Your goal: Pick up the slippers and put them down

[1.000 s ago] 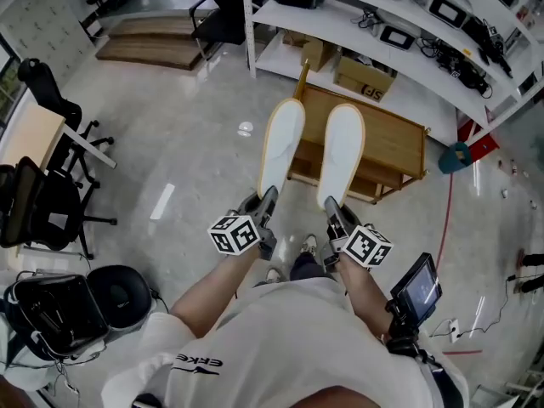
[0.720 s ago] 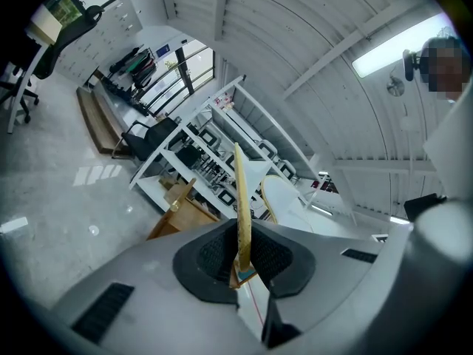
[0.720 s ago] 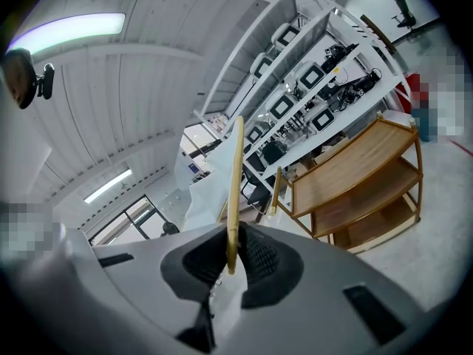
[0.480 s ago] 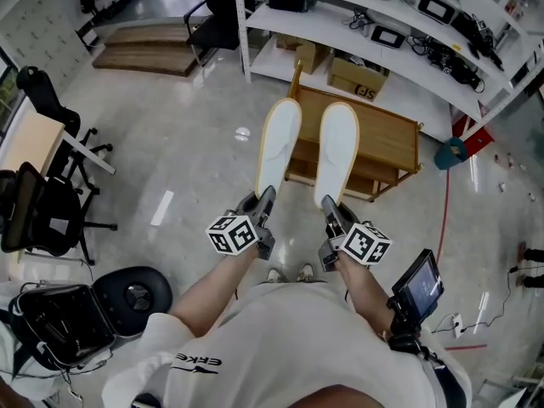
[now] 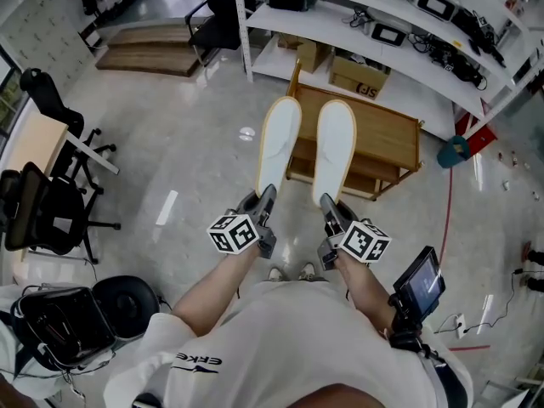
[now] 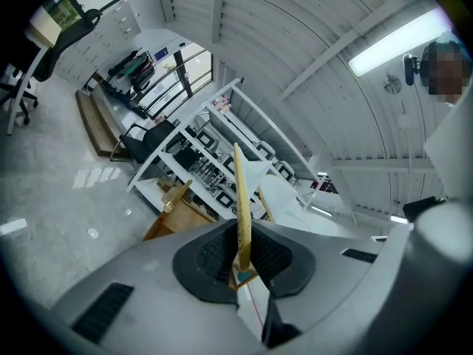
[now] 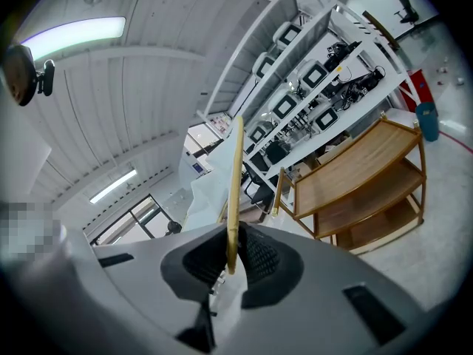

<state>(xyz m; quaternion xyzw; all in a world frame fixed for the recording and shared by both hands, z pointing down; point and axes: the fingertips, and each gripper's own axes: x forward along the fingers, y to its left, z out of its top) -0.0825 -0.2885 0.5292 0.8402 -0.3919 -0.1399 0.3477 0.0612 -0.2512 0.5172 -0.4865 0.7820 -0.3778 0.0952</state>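
Above floor (image 5: 187,134) and rack (image 5: 393,138), left claw (image 5: 269,195) is clamped on left slipper (image 5: 279,138) at its heel edge, right claw (image 5: 326,202) likewise on right slipper (image 5: 335,147). Thin, light, likely floppy; heel grips suit.

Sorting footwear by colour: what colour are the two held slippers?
Flat left slipper and right slipper: white with tan rims, best in head view.

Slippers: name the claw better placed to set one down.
Right, probably: the right slipper hangs over the rack, while the left slipper hangs mostly over floor beside it.
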